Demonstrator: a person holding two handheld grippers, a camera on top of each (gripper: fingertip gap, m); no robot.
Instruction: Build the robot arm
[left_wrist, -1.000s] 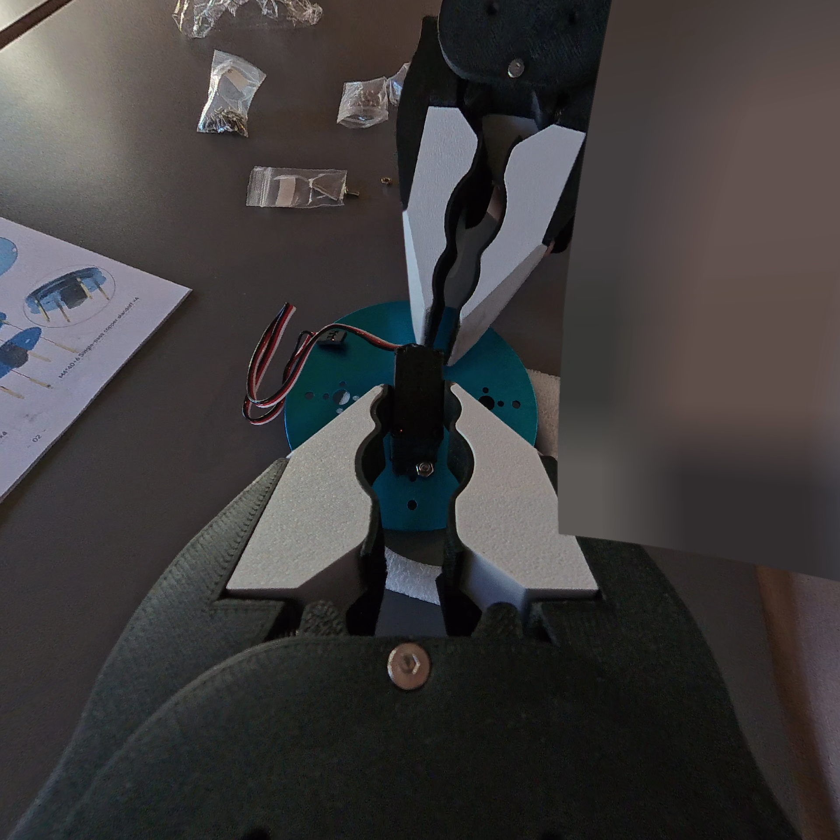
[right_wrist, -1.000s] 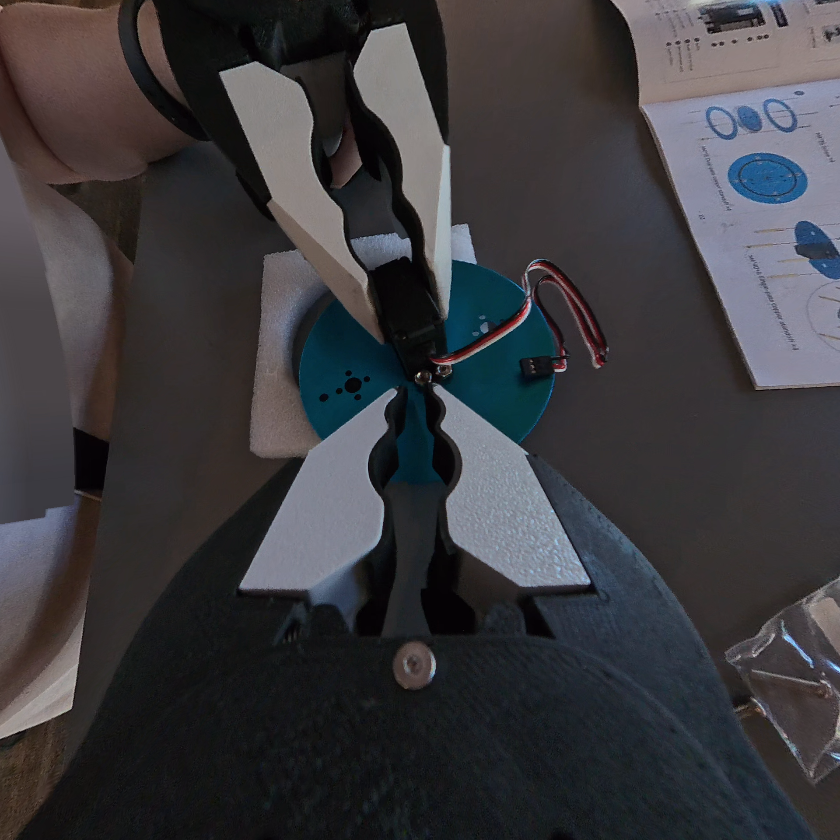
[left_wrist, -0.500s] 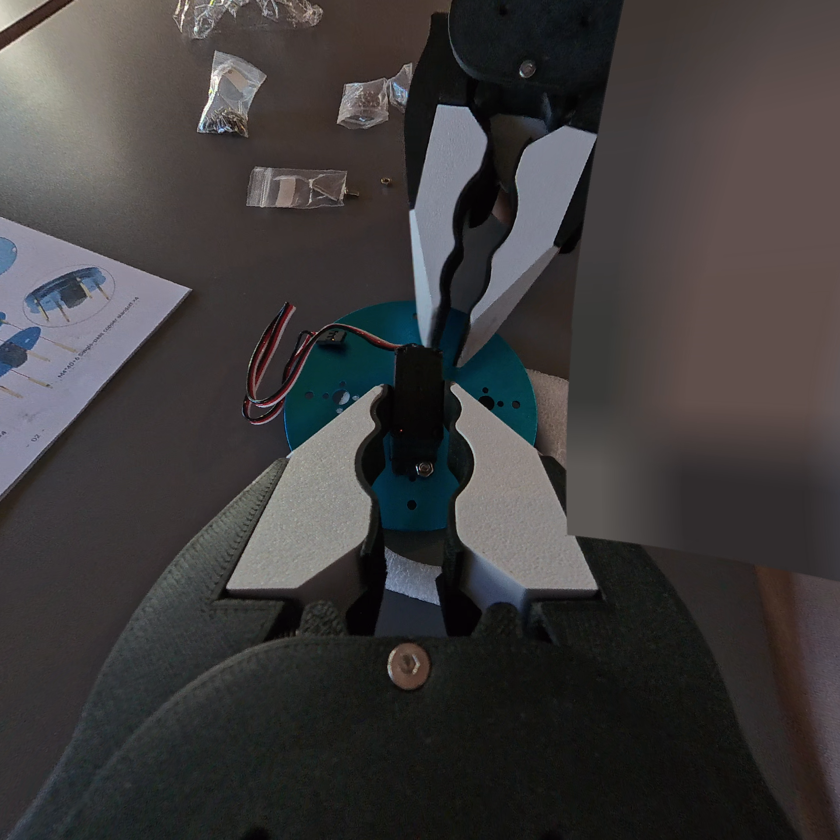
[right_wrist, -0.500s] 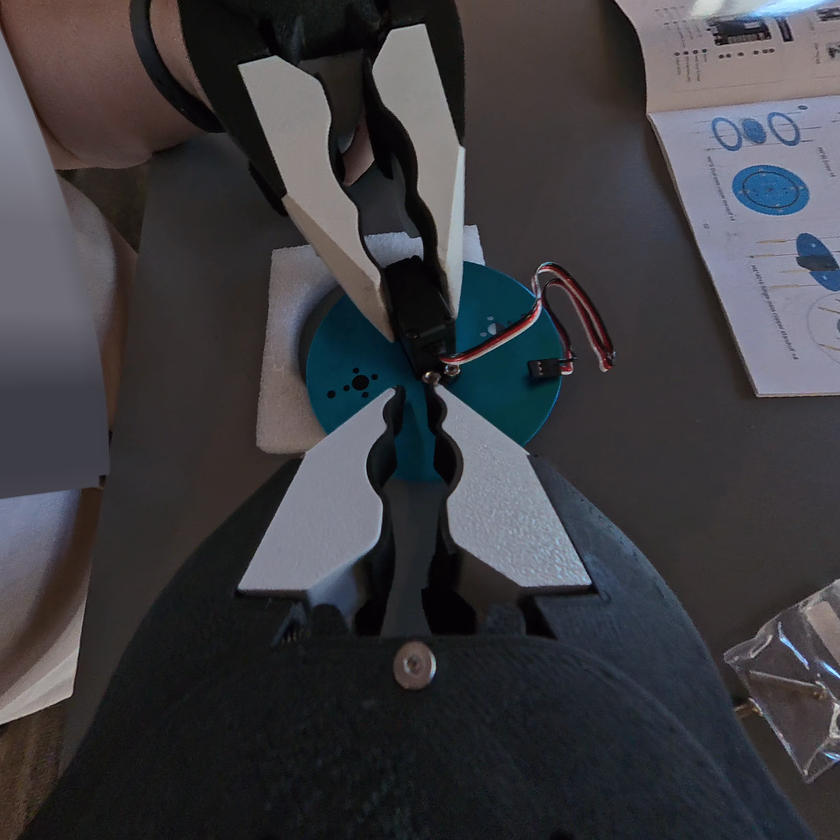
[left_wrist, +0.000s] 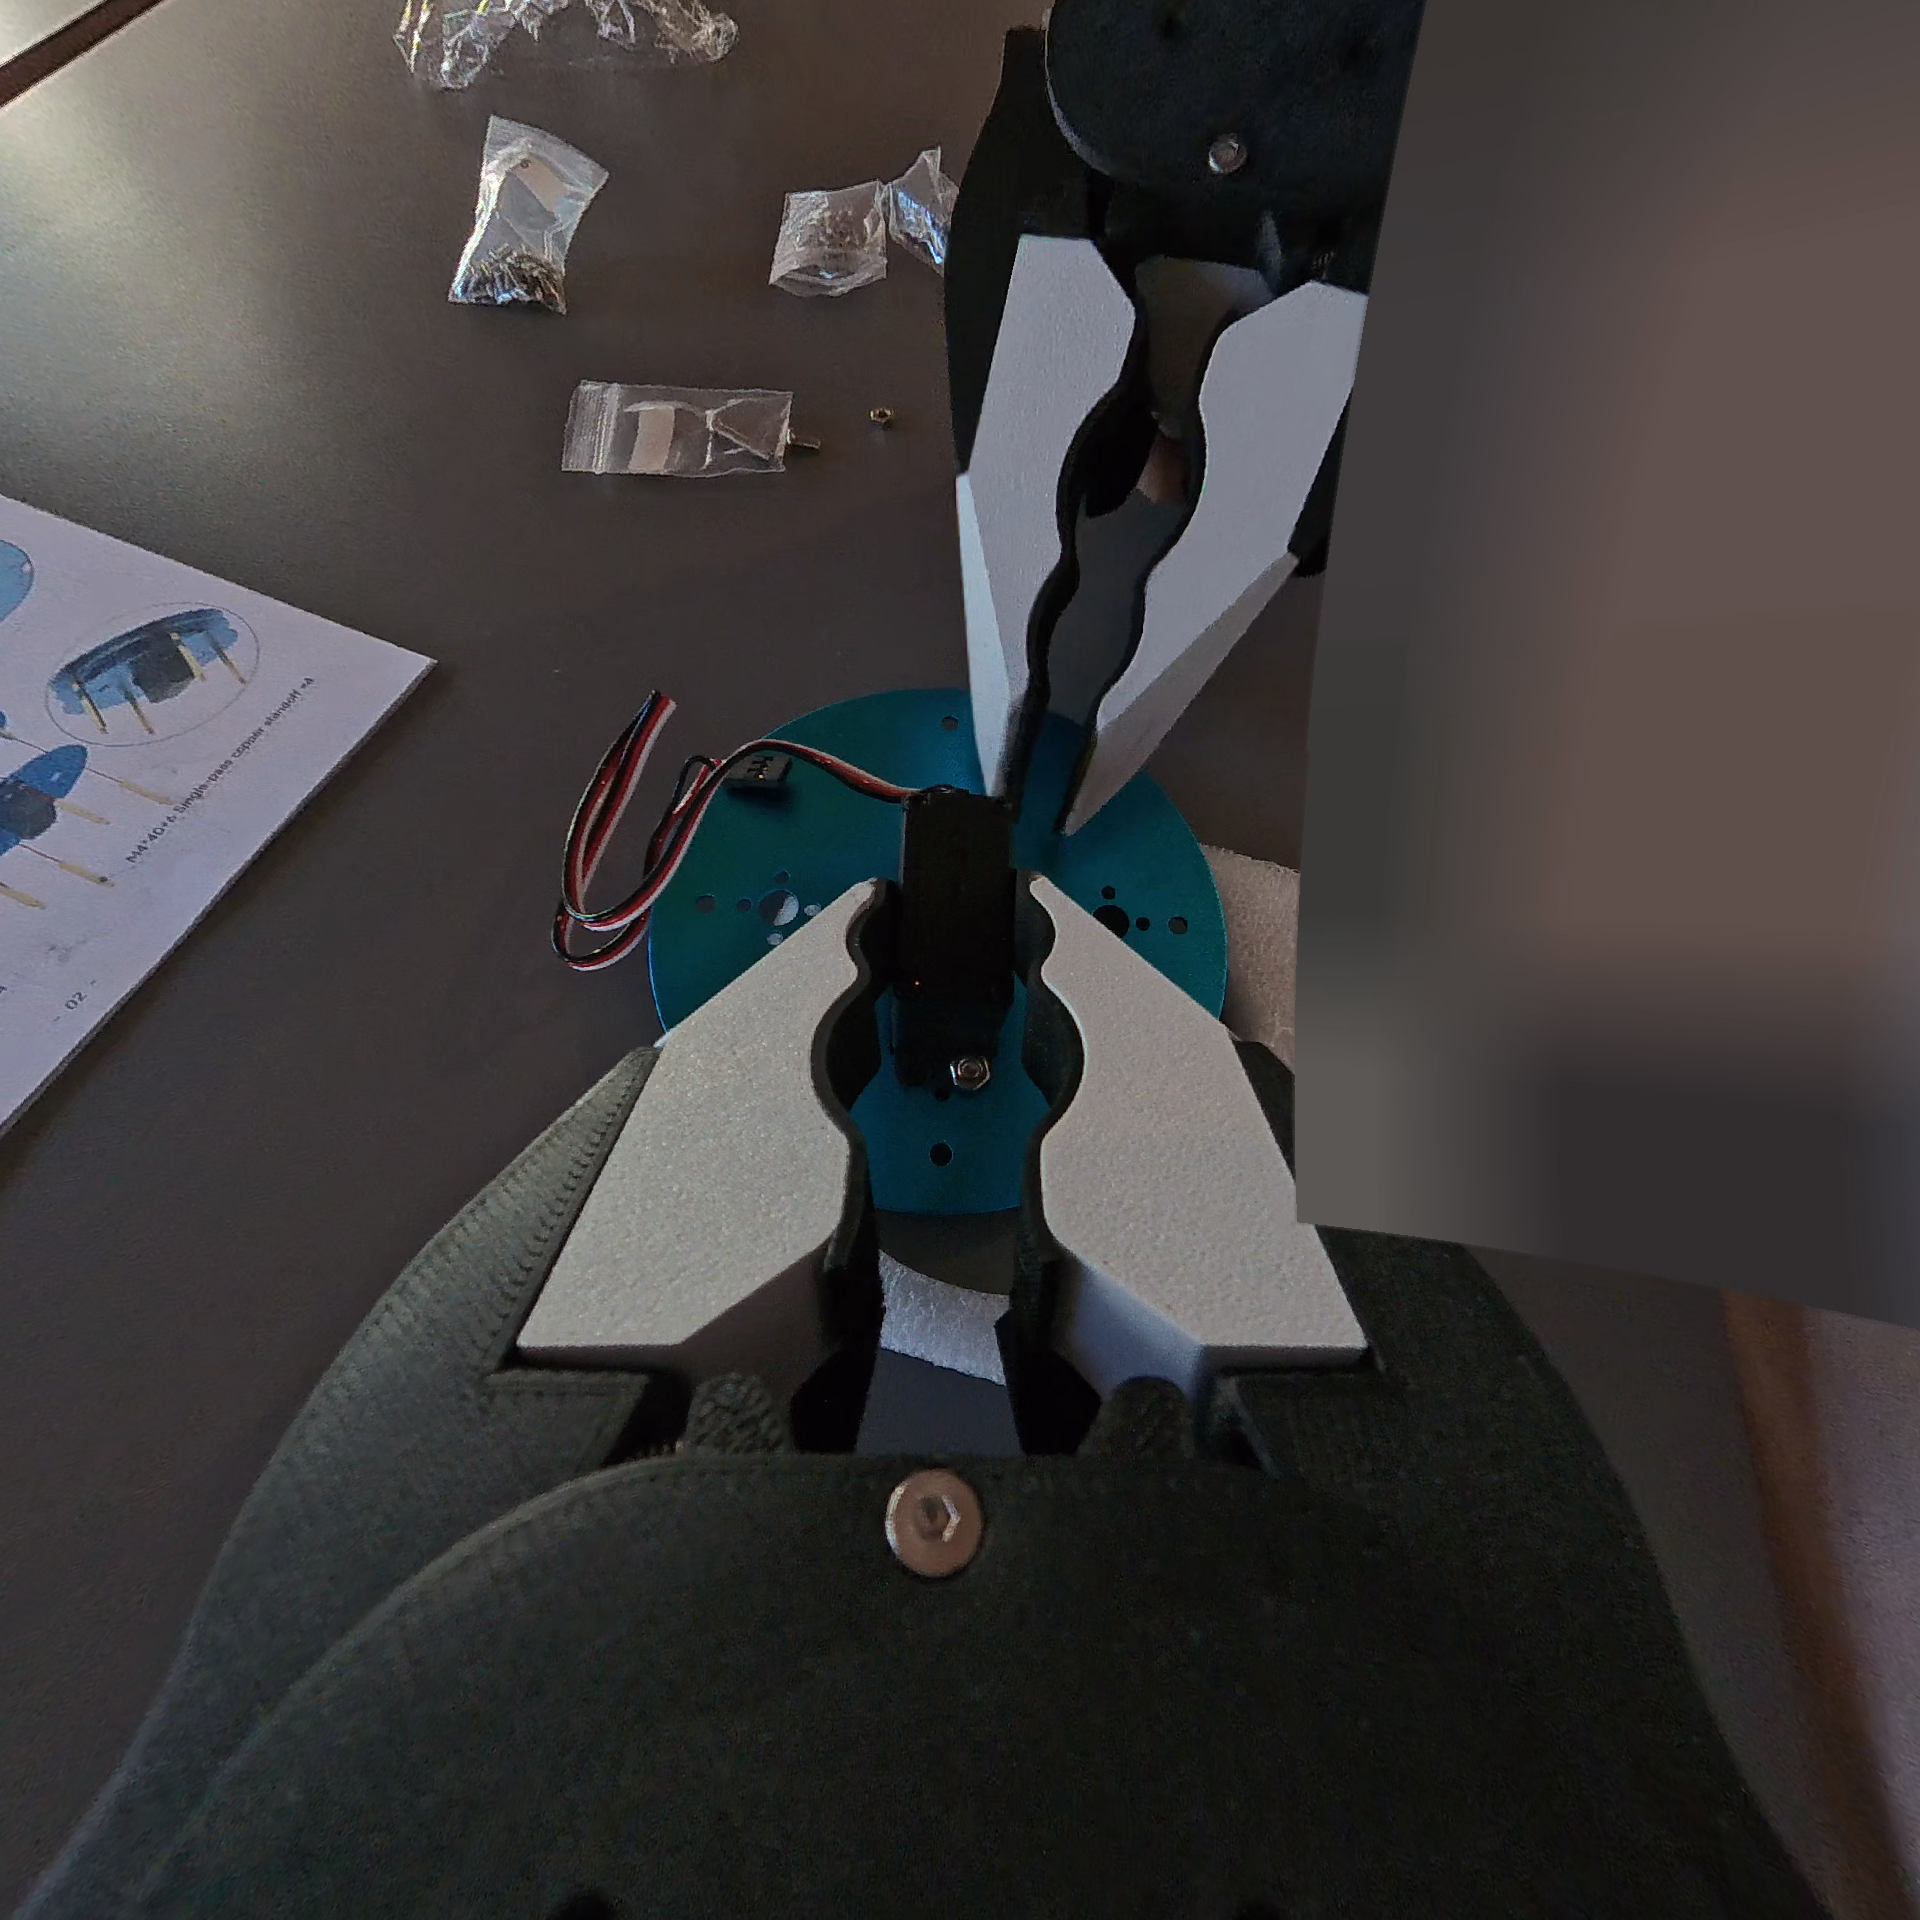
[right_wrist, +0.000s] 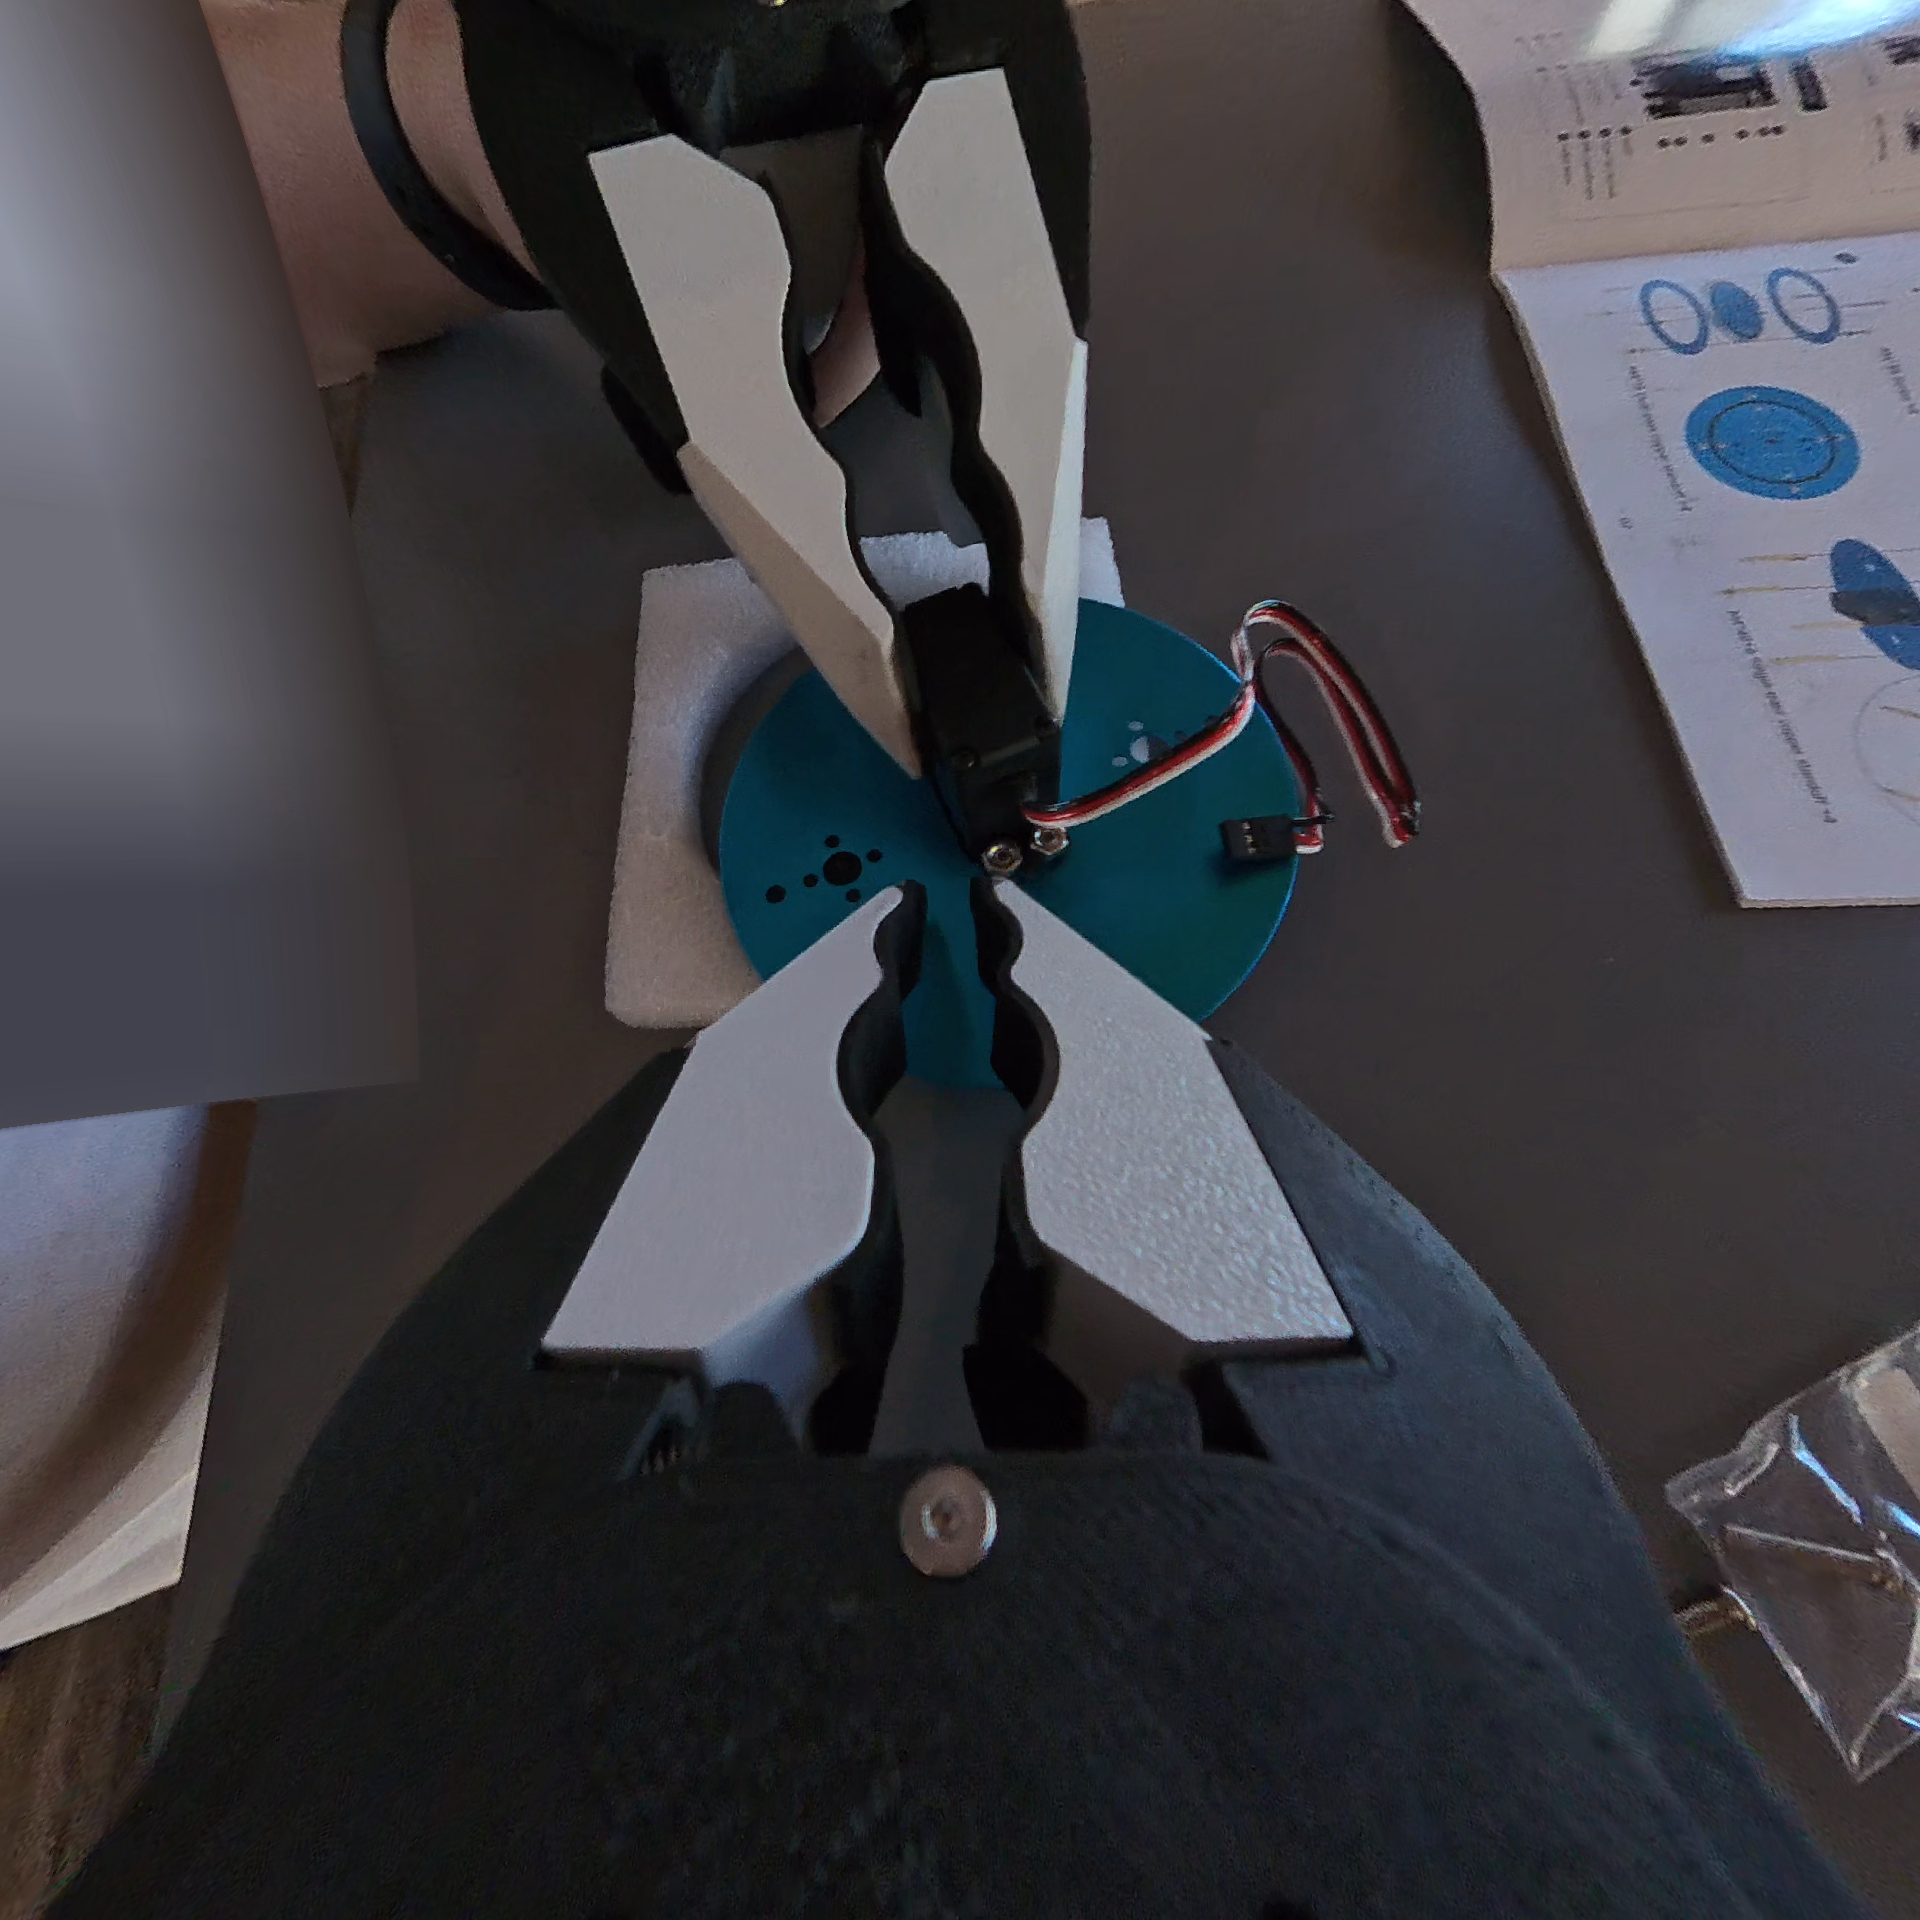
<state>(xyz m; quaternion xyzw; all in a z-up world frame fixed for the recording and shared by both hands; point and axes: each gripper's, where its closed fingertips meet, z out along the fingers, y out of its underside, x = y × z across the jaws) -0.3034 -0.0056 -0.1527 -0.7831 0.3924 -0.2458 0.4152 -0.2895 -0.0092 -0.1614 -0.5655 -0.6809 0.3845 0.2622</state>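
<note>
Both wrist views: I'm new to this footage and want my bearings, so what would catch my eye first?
A blue disc in the middle of the dark table, resting on a white foam pad. On it stands a small black motor with red, white and black wires, and the left gripper is closed on it. The right gripper hovers just in front, jaws slightly apart, holding nothing.

I'm at a hobby electronics workbench: my dark surface carries an open assembly booklet with diagrams, small clear bags of screws, a loose nut, and a blue drilled disc on white foam.
</note>
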